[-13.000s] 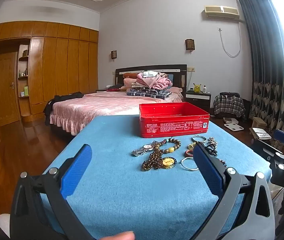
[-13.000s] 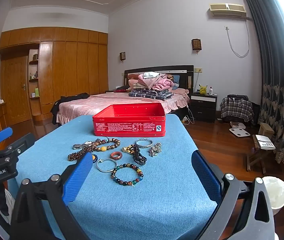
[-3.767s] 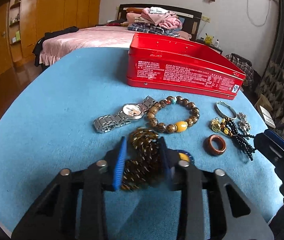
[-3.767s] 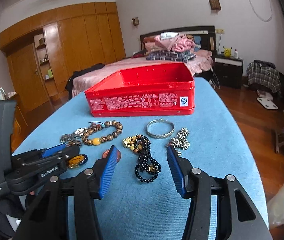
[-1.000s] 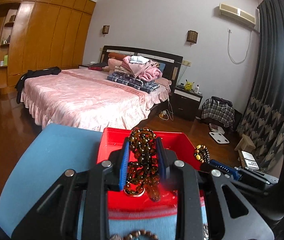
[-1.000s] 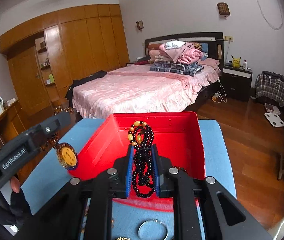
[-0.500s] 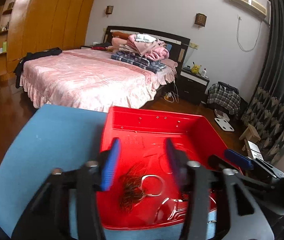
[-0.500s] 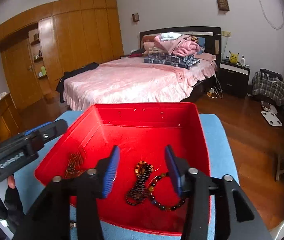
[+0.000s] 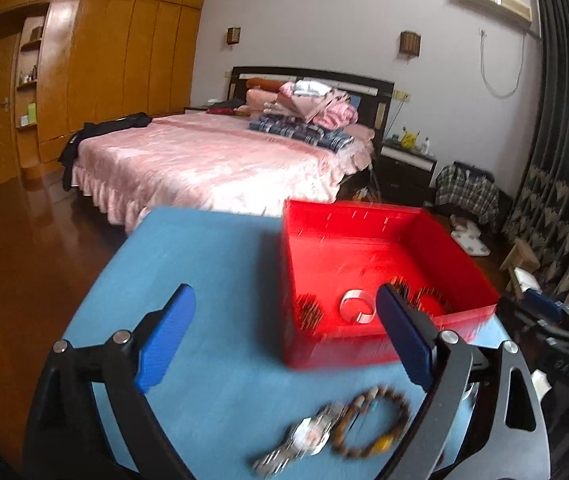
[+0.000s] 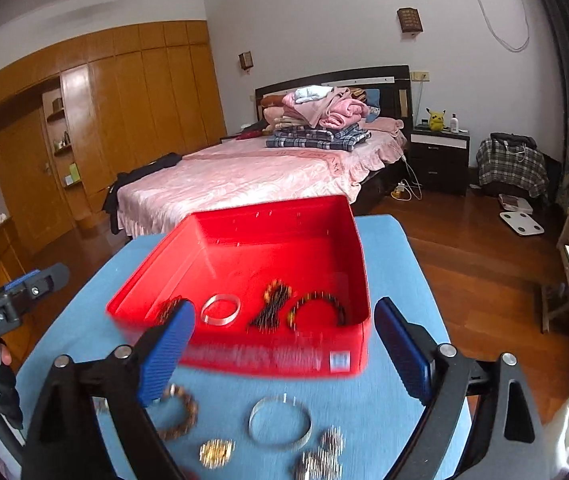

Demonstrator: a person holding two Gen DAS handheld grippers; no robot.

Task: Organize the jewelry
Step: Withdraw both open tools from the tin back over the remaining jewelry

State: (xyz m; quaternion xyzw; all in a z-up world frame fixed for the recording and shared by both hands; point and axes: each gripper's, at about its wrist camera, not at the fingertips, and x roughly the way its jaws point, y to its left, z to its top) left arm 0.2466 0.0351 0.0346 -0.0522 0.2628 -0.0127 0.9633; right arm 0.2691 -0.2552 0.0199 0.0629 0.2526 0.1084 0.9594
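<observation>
Blue pads of the left gripper [image 9: 284, 344] stand far apart and are opening further, with nothing between them. Below it on the blue tablecloth [image 9: 212, 264] lie a silver wristwatch [image 9: 300, 444] and, touching it, a brown bead bracelet [image 9: 372, 424] with one yellow bead. Beyond sits the red tin [image 9: 380, 344], open-topped. The right gripper [image 10: 284, 352] is likewise spreading its jaws, empty, above a silver bangle [image 10: 280, 426], a gold charm [image 10: 216, 452] and a blurred silver chain piece [image 10: 320, 460] on the cloth. Inside the tin, in the right wrist view, lie a brown bead strand [image 10: 170, 308] near the left wall, a silver ring bangle [image 10: 220, 309], a black bead necklace [image 10: 272, 306] and a multicoloured bead bracelet [image 10: 316, 308]. A pink bed [image 10: 252, 176] stands behind.
</observation>
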